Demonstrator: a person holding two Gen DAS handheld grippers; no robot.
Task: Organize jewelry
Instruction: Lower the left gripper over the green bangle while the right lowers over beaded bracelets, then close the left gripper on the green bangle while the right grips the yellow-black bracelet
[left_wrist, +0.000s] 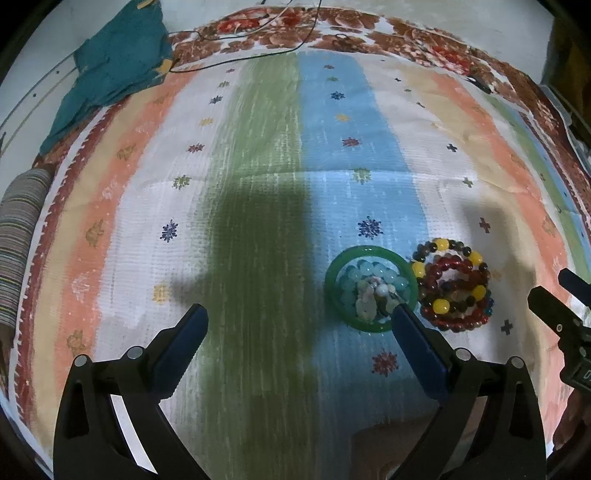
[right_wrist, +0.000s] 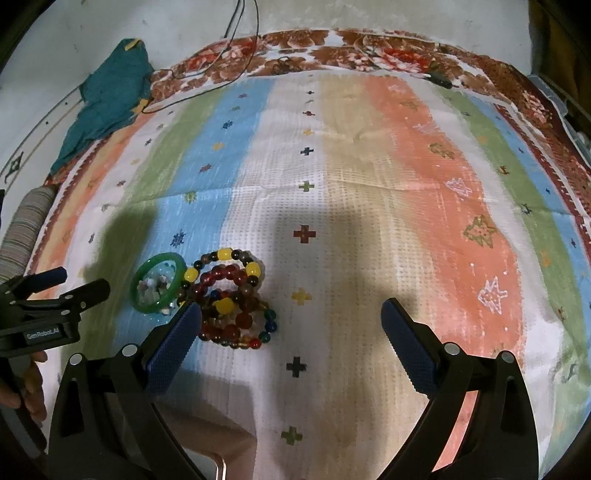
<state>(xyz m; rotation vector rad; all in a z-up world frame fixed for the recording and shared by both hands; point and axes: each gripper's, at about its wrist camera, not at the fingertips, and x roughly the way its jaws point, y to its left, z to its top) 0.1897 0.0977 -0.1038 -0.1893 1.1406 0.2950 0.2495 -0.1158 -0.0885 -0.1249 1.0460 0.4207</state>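
A green bangle (left_wrist: 334, 273) lies on the striped cloth, with a pale blue bead bracelet (left_wrist: 364, 271) and small pale pieces inside it. Right beside it sits a pile of dark red, brown and yellow bead bracelets (left_wrist: 456, 284). My left gripper (left_wrist: 299, 314) is open, its right fingertip at the bangle's near rim. In the right wrist view the green bangle (right_wrist: 178, 271) and the bead pile (right_wrist: 231, 302) lie left of centre. My right gripper (right_wrist: 288, 308) is open, its left fingertip just touching the pile's left side. Nothing is held.
A striped bedcover (left_wrist: 258, 166) with a floral border covers the surface. A teal cloth (left_wrist: 114, 70) and thin cables (left_wrist: 258, 55) lie at the far left edge. A striped roll (left_wrist: 18, 236) lies at the left. A hand (right_wrist: 31, 387) holds the left gripper.
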